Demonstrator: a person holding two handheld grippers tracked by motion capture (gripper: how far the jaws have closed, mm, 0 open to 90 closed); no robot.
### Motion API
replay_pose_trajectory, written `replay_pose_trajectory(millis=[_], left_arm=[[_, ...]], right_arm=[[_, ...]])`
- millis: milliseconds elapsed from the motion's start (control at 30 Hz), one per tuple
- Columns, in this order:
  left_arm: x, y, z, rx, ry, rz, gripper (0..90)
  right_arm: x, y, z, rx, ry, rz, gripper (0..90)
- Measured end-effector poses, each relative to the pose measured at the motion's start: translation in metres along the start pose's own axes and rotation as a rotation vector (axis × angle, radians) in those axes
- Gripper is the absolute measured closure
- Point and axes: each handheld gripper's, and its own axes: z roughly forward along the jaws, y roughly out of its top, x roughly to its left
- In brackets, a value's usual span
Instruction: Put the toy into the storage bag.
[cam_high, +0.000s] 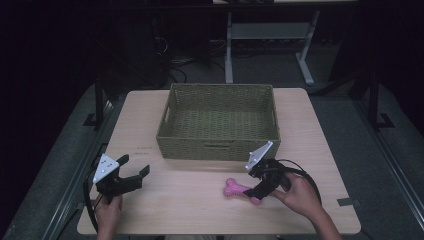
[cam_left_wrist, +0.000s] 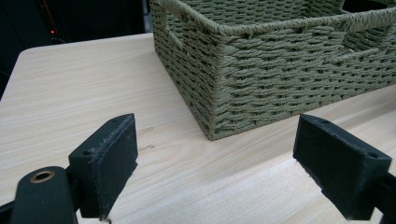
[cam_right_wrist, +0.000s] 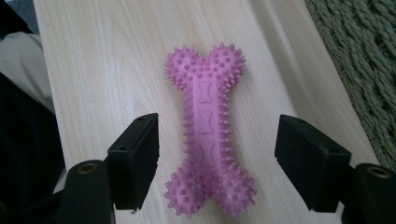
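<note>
One bone (cam_right_wrist: 206, 129), one basket (cam_high: 218, 145), two grippers; the bone is pink, studded with small spikes, knobbed at both ends, lying flat near the table's (cam_high: 310, 135) front edge; the right gripper (cam_right_wrist: 217, 161) straddles it, jaws apart, not touching; the left gripper (cam_left_wrist: 217, 165) gapes wide, empty, near the front left corner.

That bone toy (cam_right_wrist: 205, 130) is bright pink with little spikes all over and a few bone-shaped outlines down the middle. Basket (cam_high: 218, 122) is an olive-green weave, table (cam_high: 150, 210) is pale wood grain, grippers are black.
</note>
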Motion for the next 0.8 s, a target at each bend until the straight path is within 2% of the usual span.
replay_pose_trajectory(millis=[400, 800], left_arm=[[0.000, 0.000, 0.000, 0.001, 0.000, 0.001, 13.3], [0.001, 0.000, -0.001, -0.001, 0.000, -0.002, 13.3]], right_arm=[[0.002, 0.005, 0.014, 0.043, 0.025, -0.020, 36.9], [0.003, 0.009, 0.025, 0.080, 0.027, -0.043, 42.5]])
